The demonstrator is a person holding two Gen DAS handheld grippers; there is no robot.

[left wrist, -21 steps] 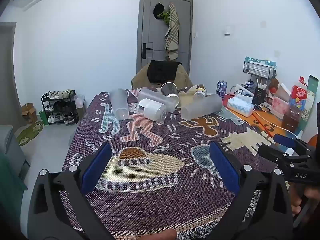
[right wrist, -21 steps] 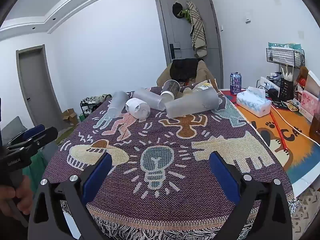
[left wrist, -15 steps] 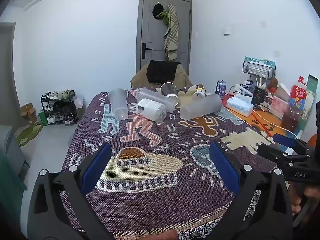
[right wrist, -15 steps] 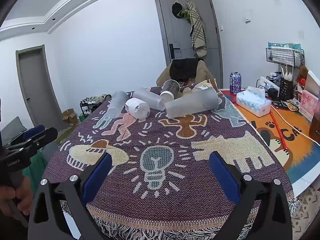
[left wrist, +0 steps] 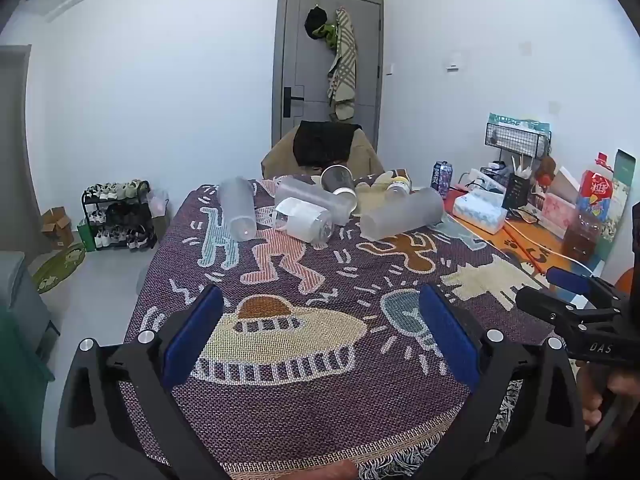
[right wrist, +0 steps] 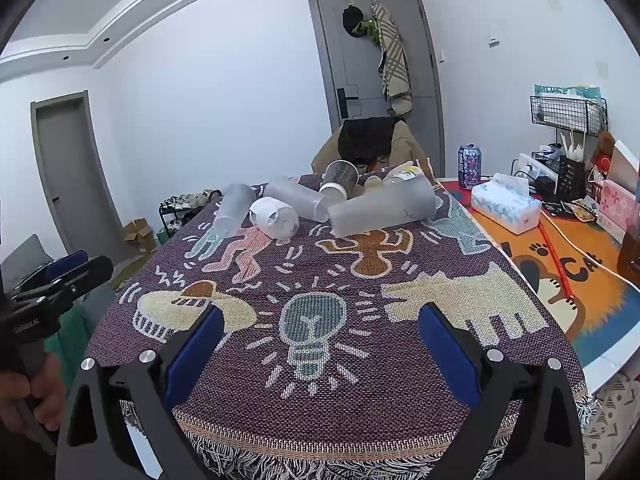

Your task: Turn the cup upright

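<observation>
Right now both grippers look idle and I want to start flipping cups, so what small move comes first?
Probably ease the left gripper forward toward the frosted cup lying on its side at the left end of the pile. Both grippers are open and empty, near the blanket's front edge, and that cup lies apart from the others, so it seems the easiest to grasp.

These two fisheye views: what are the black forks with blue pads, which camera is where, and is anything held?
Each fork is a handheld two-finger gripper with its own camera looking forward between the fingers. One view looks along the left gripper, the other along the right gripper; each also catches the other gripper at its edge. Both are open, holding nothing. Ahead is a patterned cloth on the table. At its far end lie several plastic cups, all tipped over, untouched. A tissue box and can stand right.
</observation>
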